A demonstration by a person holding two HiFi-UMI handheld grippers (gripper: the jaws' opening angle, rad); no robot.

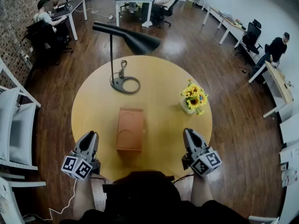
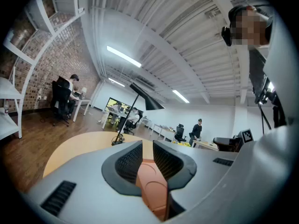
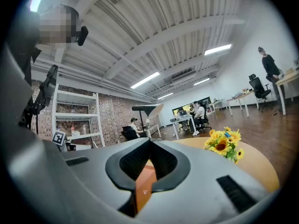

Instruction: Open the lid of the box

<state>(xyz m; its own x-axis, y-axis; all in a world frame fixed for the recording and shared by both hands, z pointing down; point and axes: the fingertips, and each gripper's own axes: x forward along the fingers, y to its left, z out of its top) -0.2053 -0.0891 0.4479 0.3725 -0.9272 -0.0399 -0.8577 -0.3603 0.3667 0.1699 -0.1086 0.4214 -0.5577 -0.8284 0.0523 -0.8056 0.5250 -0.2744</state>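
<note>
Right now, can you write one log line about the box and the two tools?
box: closed, untouched | left tool: shut, empty | right tool: shut, empty

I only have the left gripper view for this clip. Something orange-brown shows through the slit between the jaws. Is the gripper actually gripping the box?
Observer: No. From the head view, the left gripper is at the near edge of the round yellow wooden table. It is left of the orange-brown rectangular box and not touching it.
Operator: Is the lid up yet?
Observer: Not yet. The box lies closed with its top flat, near the middle of the table.
Operator: Where is the right gripper?
Observer: The right gripper is on the box's other side, also clear of it. Its own view shows the jaws together with nothing held.
</note>
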